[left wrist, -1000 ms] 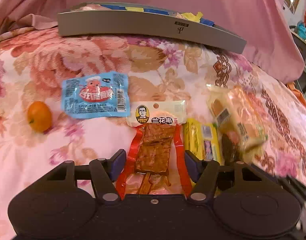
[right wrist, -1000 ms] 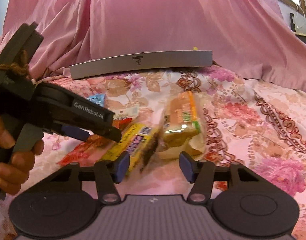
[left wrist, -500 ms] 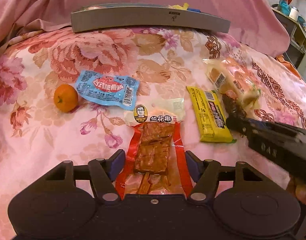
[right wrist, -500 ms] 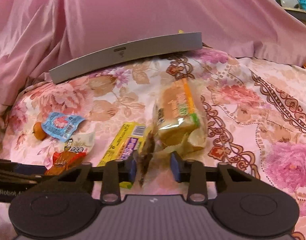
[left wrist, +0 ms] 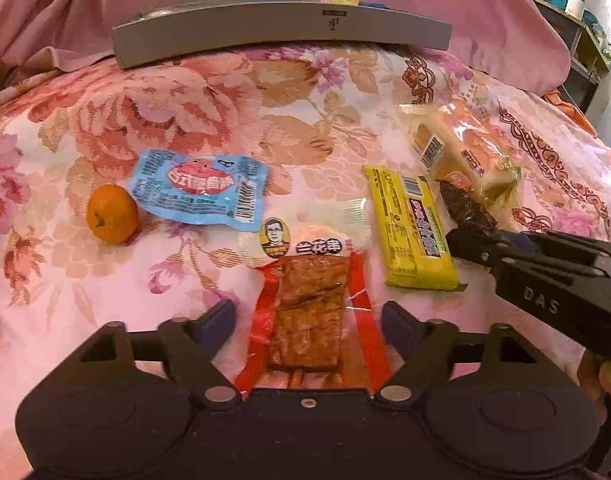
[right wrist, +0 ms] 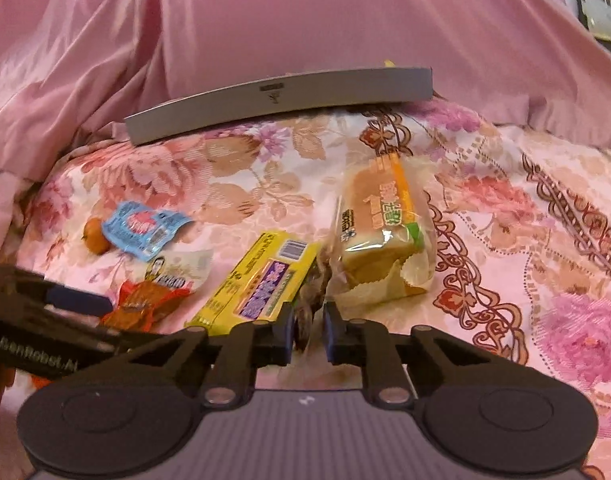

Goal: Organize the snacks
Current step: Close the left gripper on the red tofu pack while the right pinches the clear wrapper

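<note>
Snacks lie on a floral bedspread. My left gripper [left wrist: 308,326] is open, its fingers on either side of a red tofu-skewer packet [left wrist: 311,312]. My right gripper [right wrist: 308,334] is shut on a thin dark brown snack packet [right wrist: 310,300], which lies between a yellow packet [right wrist: 261,282] and a wrapped bread loaf [right wrist: 379,236]. The left wrist view shows the right gripper [left wrist: 465,242] pinching that dark packet [left wrist: 465,208], next to the yellow packet [left wrist: 411,228] and bread [left wrist: 461,148]. A blue packet [left wrist: 199,192] and an orange [left wrist: 112,214] lie at left.
A grey tray [left wrist: 281,28] holding several snacks stands at the back against pink draped cloth [right wrist: 265,20]. The left gripper's body [right wrist: 33,332] crosses the lower left of the right wrist view. Shelving [left wrist: 577,40] stands at the far right.
My right gripper has closed its fingers onto the dark brown packet. My left gripper has drawn back and risen slightly, still open around the red packet.
</note>
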`<action>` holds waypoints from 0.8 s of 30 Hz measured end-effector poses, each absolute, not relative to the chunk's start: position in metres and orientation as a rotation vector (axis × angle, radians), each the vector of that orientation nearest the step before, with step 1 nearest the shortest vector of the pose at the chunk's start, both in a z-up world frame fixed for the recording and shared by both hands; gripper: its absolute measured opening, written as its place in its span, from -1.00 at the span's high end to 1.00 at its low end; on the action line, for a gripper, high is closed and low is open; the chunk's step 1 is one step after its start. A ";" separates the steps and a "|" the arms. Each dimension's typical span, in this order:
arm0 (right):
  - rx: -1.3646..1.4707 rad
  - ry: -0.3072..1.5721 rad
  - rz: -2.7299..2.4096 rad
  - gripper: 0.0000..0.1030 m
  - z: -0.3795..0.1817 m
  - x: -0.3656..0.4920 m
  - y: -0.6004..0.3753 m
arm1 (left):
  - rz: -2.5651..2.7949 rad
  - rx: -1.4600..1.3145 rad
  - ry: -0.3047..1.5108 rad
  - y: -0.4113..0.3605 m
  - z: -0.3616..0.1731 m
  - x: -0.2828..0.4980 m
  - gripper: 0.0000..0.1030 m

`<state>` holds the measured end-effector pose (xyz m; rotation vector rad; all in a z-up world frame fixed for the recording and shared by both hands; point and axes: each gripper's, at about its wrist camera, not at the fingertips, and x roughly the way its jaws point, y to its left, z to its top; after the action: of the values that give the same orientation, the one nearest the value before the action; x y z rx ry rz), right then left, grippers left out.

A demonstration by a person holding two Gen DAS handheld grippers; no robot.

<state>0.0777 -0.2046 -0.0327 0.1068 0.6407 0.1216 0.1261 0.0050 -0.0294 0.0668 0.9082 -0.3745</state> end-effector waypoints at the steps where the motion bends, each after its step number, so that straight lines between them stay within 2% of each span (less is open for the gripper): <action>1: 0.119 0.643 0.122 0.64 -0.034 0.080 -0.205 | -0.374 0.066 0.906 0.006 -0.029 0.126 -0.40; 2: 0.126 0.644 0.121 0.62 -0.034 0.082 -0.205 | -0.381 0.055 0.907 0.009 -0.028 0.126 -0.28; 7: 0.151 0.660 0.115 0.40 -0.040 0.091 -0.202 | -0.379 -0.076 0.920 0.025 -0.025 0.128 -0.20; 12: 0.148 0.660 0.112 0.35 -0.040 0.093 -0.199 | -0.358 -0.098 0.913 0.026 -0.022 0.122 -0.06; 14: 0.153 0.657 0.111 0.40 -0.040 0.092 -0.200 | -0.358 -0.094 0.914 0.026 -0.022 0.119 -0.04; 16: 0.161 0.654 0.108 0.65 -0.040 0.091 -0.202 | -0.356 -0.081 0.912 0.025 -0.020 0.116 -0.02; 19: 0.161 0.652 0.111 0.79 -0.040 0.088 -0.202 | -0.359 -0.087 0.921 0.028 -0.020 0.113 -0.01; 24: 0.156 0.626 0.142 0.80 -0.037 0.078 -0.199 | -0.361 -0.084 0.914 0.033 -0.020 0.107 0.03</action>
<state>0.0777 -0.1990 -0.0371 0.1561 0.6264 0.1421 0.1068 0.0330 -0.0198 -0.0840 0.9143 -0.3612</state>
